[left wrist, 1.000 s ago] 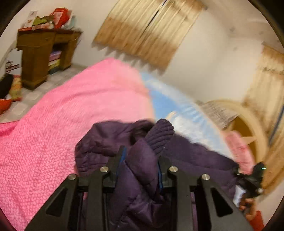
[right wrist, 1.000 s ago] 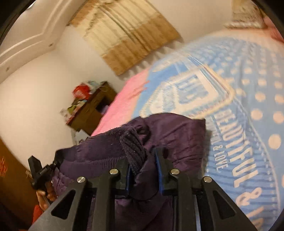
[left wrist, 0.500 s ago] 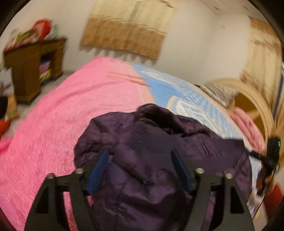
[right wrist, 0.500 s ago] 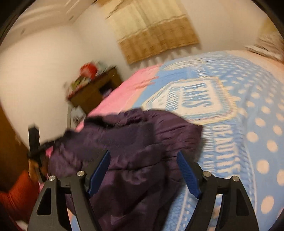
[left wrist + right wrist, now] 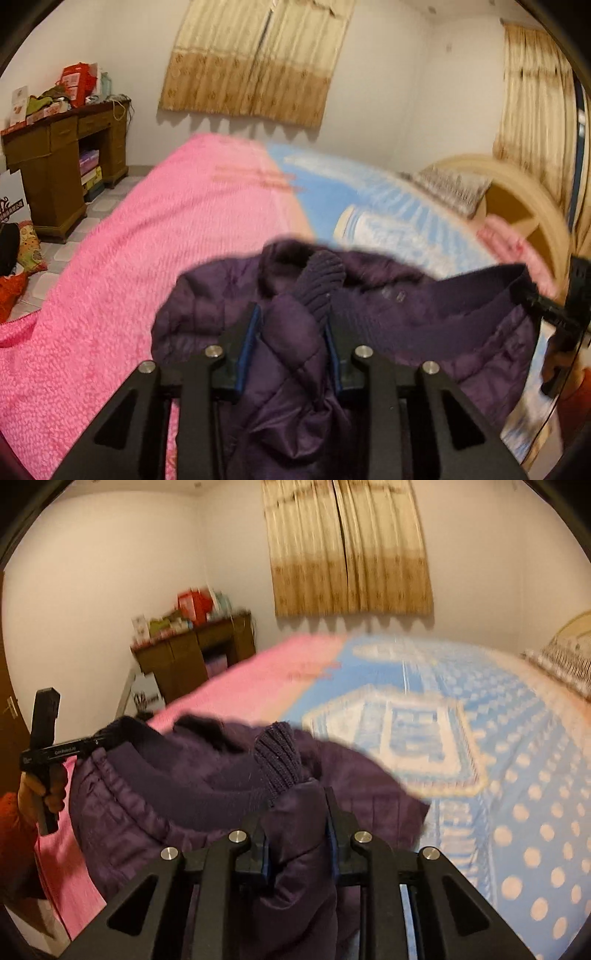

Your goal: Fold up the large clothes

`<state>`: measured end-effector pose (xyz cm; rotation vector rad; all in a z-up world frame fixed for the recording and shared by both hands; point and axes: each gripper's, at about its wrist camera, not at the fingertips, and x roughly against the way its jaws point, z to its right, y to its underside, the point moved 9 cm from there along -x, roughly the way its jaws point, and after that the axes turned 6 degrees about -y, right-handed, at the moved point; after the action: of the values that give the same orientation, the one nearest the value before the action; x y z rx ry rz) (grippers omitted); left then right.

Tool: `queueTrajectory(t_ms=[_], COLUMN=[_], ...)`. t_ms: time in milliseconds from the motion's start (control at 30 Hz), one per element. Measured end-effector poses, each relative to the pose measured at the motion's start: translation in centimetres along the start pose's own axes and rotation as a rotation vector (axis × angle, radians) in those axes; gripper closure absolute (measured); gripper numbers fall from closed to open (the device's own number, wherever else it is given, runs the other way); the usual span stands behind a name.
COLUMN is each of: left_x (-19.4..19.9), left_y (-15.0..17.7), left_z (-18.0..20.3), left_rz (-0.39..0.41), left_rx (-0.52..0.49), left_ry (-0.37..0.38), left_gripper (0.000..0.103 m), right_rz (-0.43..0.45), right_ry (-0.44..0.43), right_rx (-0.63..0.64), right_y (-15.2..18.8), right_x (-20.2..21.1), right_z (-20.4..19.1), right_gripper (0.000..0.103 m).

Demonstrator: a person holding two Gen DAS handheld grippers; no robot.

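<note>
A bed [image 5: 110,280] with a pink cover and a blue dotted blanket [image 5: 517,775] fills the room, with a cluttered wooden desk [image 5: 55,147] and tan curtains [image 5: 351,554] behind.

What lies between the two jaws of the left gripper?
A bunched fold of the purple jacket, its ribbed cuff poking out beyond the left gripper; the left wrist view shows it.

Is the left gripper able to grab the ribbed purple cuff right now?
Probably not: the left gripper is already shut on the puffy purple jacket, so its jaws are full. The ribbed purple cuff pokes up just beyond them.
</note>
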<state>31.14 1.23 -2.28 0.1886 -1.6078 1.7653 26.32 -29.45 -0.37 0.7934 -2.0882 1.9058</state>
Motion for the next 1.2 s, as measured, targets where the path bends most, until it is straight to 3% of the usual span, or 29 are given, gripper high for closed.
queueTrajectory(t_ms=[167,300,433,500,533,600,667,733,833,867,933,967,1033,1200], left_x=[-1.6,-7.4,-15.2,-17.7,-17.8,-17.6,-17.6,-17.8,-18.1,-17.7,-17.8,-17.9,-17.7,-17.6], left_y=[-5.2,-7.2,-3.1,-0.6,-0.4,-0.1,0.4,0.4,0.0,0.3,0.3,0.4,0.6,0.7], left_z=[-0.7,-3.0,-6.5,-7.8,-8.3,-9.2,-9.6,-9.7,-9.1,-8.9,-8.8,-8.7,-8.9,-9.1], left_rz=[0.064,0.063,-0.075,-0.163,-0.17,-0.164,-0.178,-0.186,-0.185,-0.184,-0.186,-0.188,-0.193,-0.192], left_rx=[0.076,0.126,0.155,0.239,0.274,0.318,0.348,0.35,0.327,0.325,0.328,0.325,0.306,0.29], left_ry=[-0.038,-0.139,-0.314,-0.286,-0.261,-0.248,-0.231,-0.235,-0.264,-0.266,-0.269,-0.276,-0.302,-0.349], left_gripper=[0.07,0.07,0.062,0.053,0.052,0.039,0.038,0.037,0.036,0.036,0.036,0.035,0.035,0.028], right_rz=[0.114,0.114,-0.033,-0.153,-0.168,-0.161,-0.195,-0.191,-0.139,-0.066,0.109,0.198,0.199,-0.006], right_ry=[0.068,0.149,0.241,0.267,0.26,0.27,0.25,0.255,0.19,0.18,0.269,0.331,0.291,0.081], right_rx=[0.023,-0.054,-0.132,-0.17,-0.194,-0.22,-0.239,-0.267,-0.336,-0.373,-0.428,-0.446,-0.409,-0.122], right_y=[-5.9,-8.0,-3.4,0.7,1.2,0.8,1.2,1.3,1.0,0.4,-0.7,-1.4,-2.5,-3.9], right_x=[-0.7,-5.5,-12.8,-16.6,-16.9,-16.7,-17.1,-16.9,-15.9,-14.2,-9.8,-6.8,-5.9,-11.6], right_z=[0.2,4.5,9.8,11.8,12.2,12.8,13.2,13.6,13.9,14.3,15.2,15.1,13.1,1.7], right_gripper=[0.081,0.081,0.08,0.078,0.077,0.072,0.07,0.059,0.059,0.059,0.059,0.059,0.059,0.059])
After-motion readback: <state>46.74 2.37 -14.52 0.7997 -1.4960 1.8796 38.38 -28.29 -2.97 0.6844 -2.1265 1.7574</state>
